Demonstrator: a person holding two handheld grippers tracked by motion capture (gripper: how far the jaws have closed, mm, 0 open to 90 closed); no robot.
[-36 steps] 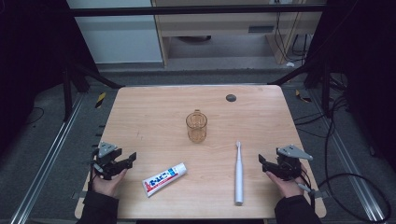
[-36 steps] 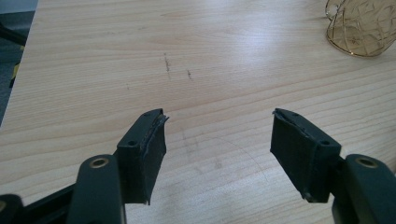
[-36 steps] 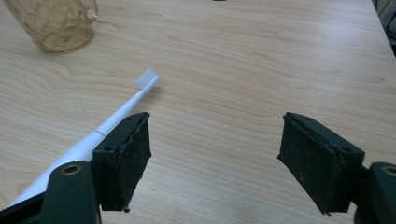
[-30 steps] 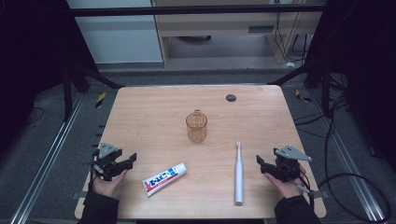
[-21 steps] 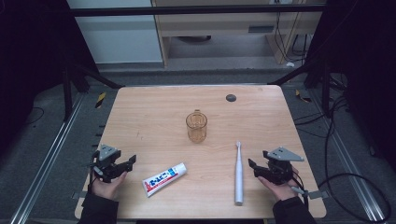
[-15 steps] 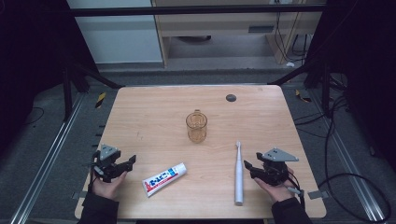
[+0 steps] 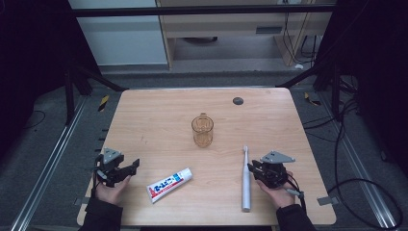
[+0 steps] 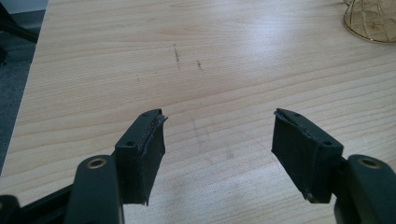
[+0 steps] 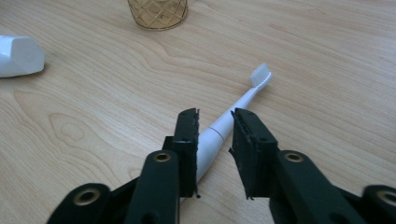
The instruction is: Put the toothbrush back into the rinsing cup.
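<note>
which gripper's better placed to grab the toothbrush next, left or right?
Right. The right gripper already has its jaws on either side of the electric toothbrush handle, narrowly open and not visibly clamped. The left gripper hangs wide open over bare table, beyond the toothpaste tube.

From my remote seat I'm looking at a light wood-grain desk [image 7: 159,120] with rounded corners. An amber patterned glass mug [image 7: 202,130] stands upright near the middle. A white electric toothbrush [image 7: 246,180] lies toward the front right, bristle end pointing away from me. A white toothpaste tube with red and blue print [image 7: 169,185] lies slanted front left. Small dark round disc [image 7: 237,100] sits near the far edge.
</note>
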